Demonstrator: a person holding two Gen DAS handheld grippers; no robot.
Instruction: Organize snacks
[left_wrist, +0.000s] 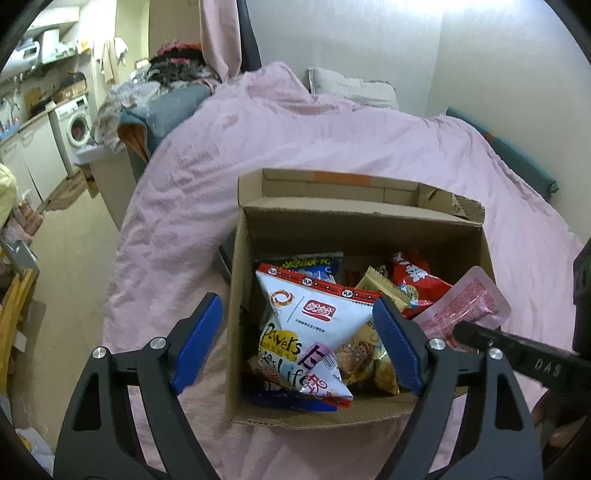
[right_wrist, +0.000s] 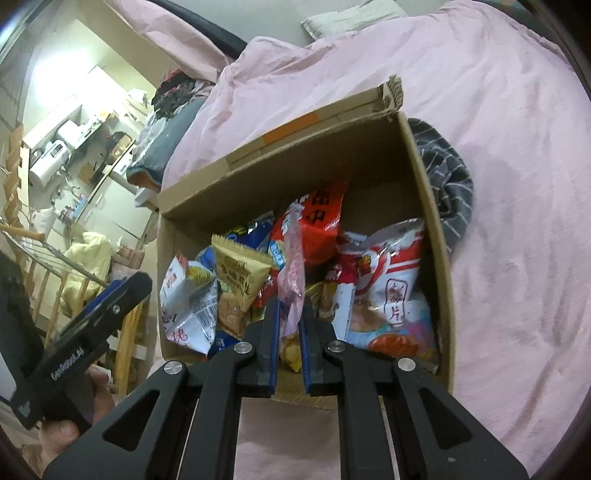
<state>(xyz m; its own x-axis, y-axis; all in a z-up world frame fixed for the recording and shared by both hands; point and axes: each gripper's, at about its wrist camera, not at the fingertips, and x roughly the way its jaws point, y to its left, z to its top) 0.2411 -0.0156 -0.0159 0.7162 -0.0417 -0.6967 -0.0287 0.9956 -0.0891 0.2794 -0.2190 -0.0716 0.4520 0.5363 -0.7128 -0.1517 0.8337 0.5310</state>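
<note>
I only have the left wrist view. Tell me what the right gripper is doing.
Observer: The right gripper is shut on a pink translucent packet, held edge-on over the cardboard box.
Operator: Report what lies behind the box's right wall.
Observer: A grey striped cloth is bunched on the pink bedding against that wall.
Operator: Say what sits in the box's right corner.
Observer: A red and white snack bag leans there.

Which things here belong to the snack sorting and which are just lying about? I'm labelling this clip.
Job: cardboard box, white snack bag, pink packet in right gripper, left gripper.
Lying about: grey striped cloth, pillow, washing machine.
</note>
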